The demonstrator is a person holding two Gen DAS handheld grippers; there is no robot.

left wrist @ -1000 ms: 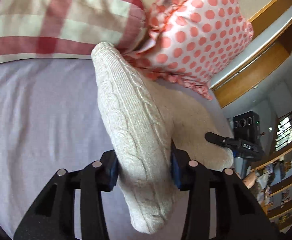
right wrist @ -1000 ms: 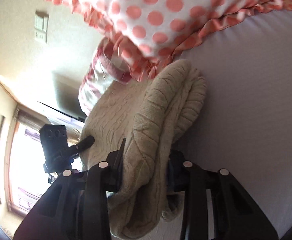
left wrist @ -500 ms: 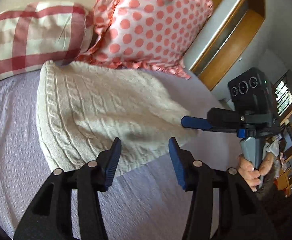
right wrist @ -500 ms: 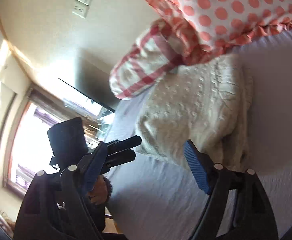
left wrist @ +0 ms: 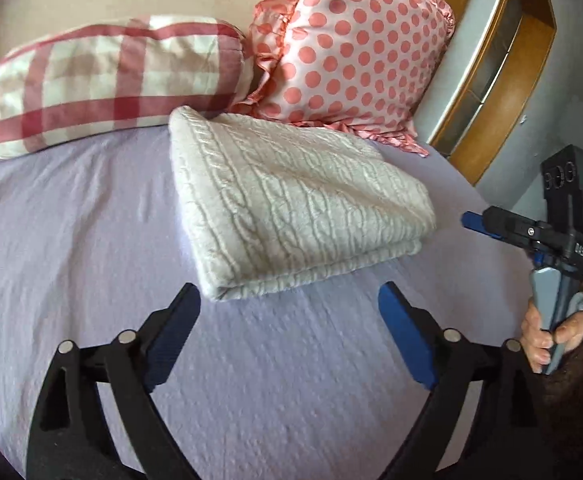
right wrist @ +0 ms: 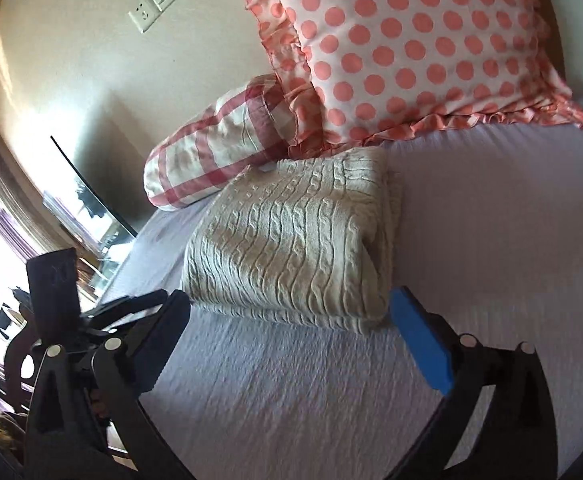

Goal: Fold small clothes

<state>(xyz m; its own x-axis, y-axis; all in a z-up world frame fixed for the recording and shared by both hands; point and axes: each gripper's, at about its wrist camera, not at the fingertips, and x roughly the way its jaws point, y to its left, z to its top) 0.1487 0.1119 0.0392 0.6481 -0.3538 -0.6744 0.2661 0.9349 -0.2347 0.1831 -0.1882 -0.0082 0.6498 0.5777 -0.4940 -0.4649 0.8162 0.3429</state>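
Two grippers hang with jaws spread wide, each gripping nothing: the left gripper and the right gripper hover over the lilac bed sheet. One cream cable-knit sweater lies folded into a flat rectangle on that sheet, its far edge touching the red-checked bolster pillow and the pink polka-dot ruffled pillow at the bed's head edge.
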